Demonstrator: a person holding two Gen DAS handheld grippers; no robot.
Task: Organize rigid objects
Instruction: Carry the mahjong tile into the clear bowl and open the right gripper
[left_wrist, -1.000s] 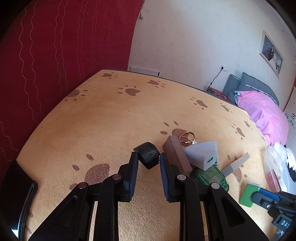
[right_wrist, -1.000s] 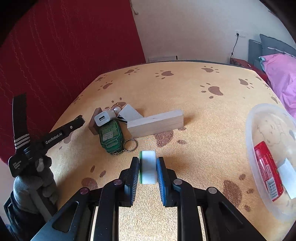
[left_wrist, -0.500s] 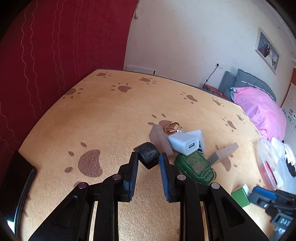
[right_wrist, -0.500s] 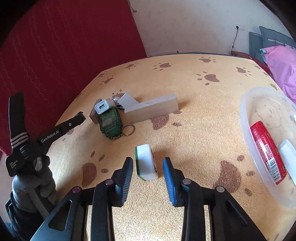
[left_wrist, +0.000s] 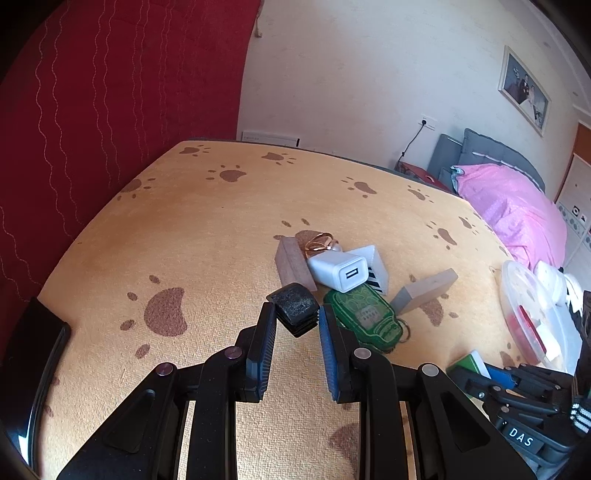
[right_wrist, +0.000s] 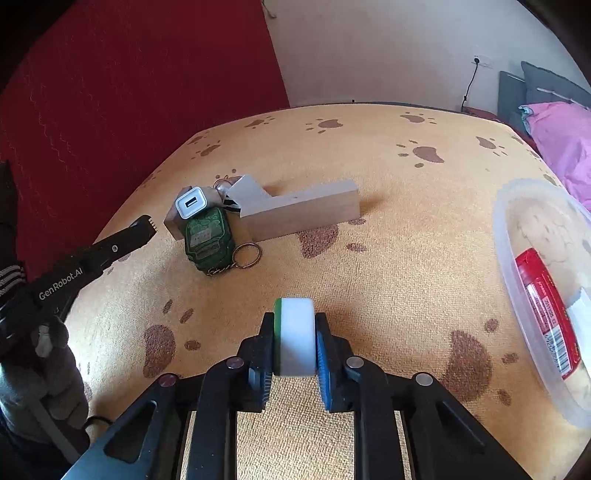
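Observation:
My left gripper (left_wrist: 297, 317) is shut on a black ribbed plastic cap (left_wrist: 294, 308), held just left of a pile on the orange paw-print cloth: a white USB charger (left_wrist: 340, 272), a green key fob (left_wrist: 364, 316), a brown block (left_wrist: 293, 263), a long wooden block (right_wrist: 306, 218). My right gripper (right_wrist: 294, 332) is shut on a white tile with a green back (right_wrist: 295, 339), low over the cloth, nearer than the pile. The left gripper also shows in the right wrist view (right_wrist: 146, 225), beside the charger (right_wrist: 192, 201) and fob (right_wrist: 208, 240).
A clear plastic tub (right_wrist: 509, 258) at the right holds a red tube (right_wrist: 543, 306) and a white piece. A black device (left_wrist: 26, 354) lies at the cloth's left edge. A red curtain hangs at the left; a bed with pink bedding (left_wrist: 513, 206) stands at the back right.
My right gripper opened around the white-and-green tile half a second ago and has now shut on it again. My left gripper kept hold of the cap and drew back from the pile a little.

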